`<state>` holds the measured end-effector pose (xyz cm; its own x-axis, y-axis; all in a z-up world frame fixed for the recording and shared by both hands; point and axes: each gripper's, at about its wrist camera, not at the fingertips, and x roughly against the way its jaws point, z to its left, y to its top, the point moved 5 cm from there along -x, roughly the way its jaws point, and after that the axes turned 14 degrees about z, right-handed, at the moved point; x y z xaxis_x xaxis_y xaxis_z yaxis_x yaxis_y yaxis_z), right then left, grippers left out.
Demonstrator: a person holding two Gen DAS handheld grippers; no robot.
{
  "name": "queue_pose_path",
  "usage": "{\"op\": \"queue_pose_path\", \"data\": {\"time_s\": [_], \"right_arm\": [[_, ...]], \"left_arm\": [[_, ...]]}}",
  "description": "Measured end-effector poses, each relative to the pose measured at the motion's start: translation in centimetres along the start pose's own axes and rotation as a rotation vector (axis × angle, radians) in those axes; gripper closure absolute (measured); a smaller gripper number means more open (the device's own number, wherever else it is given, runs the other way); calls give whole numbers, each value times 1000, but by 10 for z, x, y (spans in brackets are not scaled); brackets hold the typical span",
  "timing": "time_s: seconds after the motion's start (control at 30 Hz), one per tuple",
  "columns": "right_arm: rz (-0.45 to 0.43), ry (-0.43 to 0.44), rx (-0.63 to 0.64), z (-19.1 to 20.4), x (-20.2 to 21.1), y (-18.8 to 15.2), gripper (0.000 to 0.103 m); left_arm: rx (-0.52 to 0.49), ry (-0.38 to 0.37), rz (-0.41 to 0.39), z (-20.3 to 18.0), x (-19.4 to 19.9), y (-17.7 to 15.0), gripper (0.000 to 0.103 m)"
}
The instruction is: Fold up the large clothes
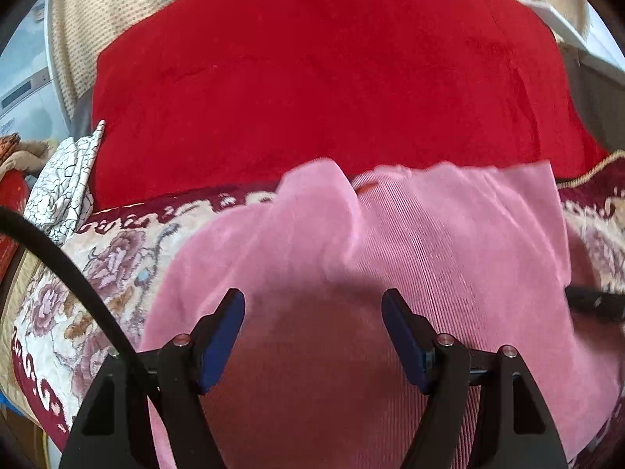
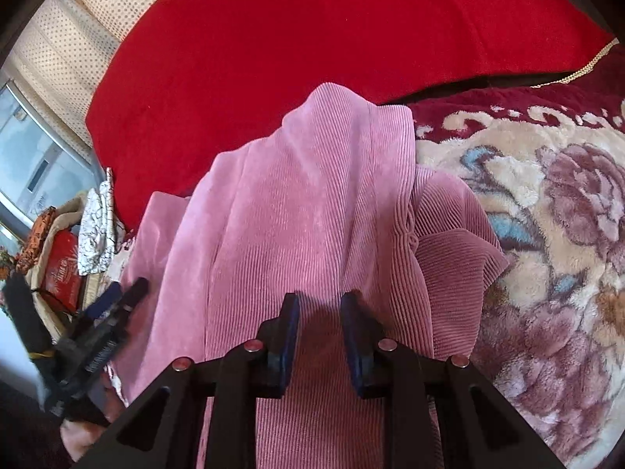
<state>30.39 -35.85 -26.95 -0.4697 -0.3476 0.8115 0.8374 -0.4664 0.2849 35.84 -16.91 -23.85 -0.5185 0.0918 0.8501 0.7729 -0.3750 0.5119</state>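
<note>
Bedding fills both views: a floral plush blanket (image 2: 547, 203) in cream and maroon is spread underneath, and a red blanket (image 1: 312, 78) lies across its far side. On the floral blanket a pink corduroy garment (image 2: 297, 203) is laid, its far end just reaching the edge of the red blanket. In the right wrist view a long panel is seen doubled over the top, with a ribbed fold (image 2: 449, 242) sticking out beneath it on the right, so a lengthwise fold is judged to be partly made and the step in hand to be a regrasp between folds.

The left gripper (image 1: 312, 332) is held above the near part of the garment with its jaws spread wide and nothing between them. The right gripper (image 2: 319, 336) is poised over the middle panel, its jaws parted by a narrow gap; no cloth is seen pinched there, though contact below cannot be ruled out.

For the next move, the near edge would have to be pinched at two spaced points and carried toward the far end, with the protruding fold tucked in first. A white crackle-patterned item (image 1: 66, 187) lies off to the left.
</note>
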Motion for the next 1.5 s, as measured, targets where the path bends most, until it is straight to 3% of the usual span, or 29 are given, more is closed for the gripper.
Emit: {"op": "queue_pose_path", "data": {"time_s": [0.23, 0.4, 0.7, 0.83, 0.9, 0.97, 1.07, 1.13, 1.17, 1.2, 1.27, 1.4, 1.5], "right_arm": [[-108, 17, 47, 9, 30, 1, 77], [6, -5, -9, -7, 1, 4, 76], [-9, 16, 14, -10, 4, 1, 76], [-12, 9, 53, -8, 6, -3, 76], [-11, 6, 63, -6, 10, -6, 76], [-26, 19, 77, -4, 24, -13, 76], [-67, 57, 91, -1, 49, -23, 76], [-87, 65, 85, -1, 61, -31, 76], [-89, 74, 78, -3, 65, -38, 74], [-83, 80, 73, -4, 66, -43, 66], [-67, 86, 57, -7, 63, -49, 37], [-15, 19, 47, -15, 41, -54, 35], [-17, 3, 22, -20, 38, -51, 37]], "left_arm": [[-42, 33, 4, -14, -8, -5, 30], [-44, 35, 10, -16, -12, -6, 30], [3, 68, 46, -16, -18, -14, 18], [-38, 26, 70, -17, -3, -19, 19], [-44, 31, 23, -12, 15, -22, 19], [-7, 32, -35, -2, 35, -31, 19], [50, -62, -16, 9, 44, -44, 18], [83, -64, 17, 14, 38, -46, 18], [92, -47, 47, 16, 31, -47, 18], [100, -30, 80, 17, 23, -48, 18], [106, 10, 130, 18, 6, -51, 18], [40, 99, 98, 6, 2, -48, 16], [70, 53, 100, 12, 6, -41, 16]]}}
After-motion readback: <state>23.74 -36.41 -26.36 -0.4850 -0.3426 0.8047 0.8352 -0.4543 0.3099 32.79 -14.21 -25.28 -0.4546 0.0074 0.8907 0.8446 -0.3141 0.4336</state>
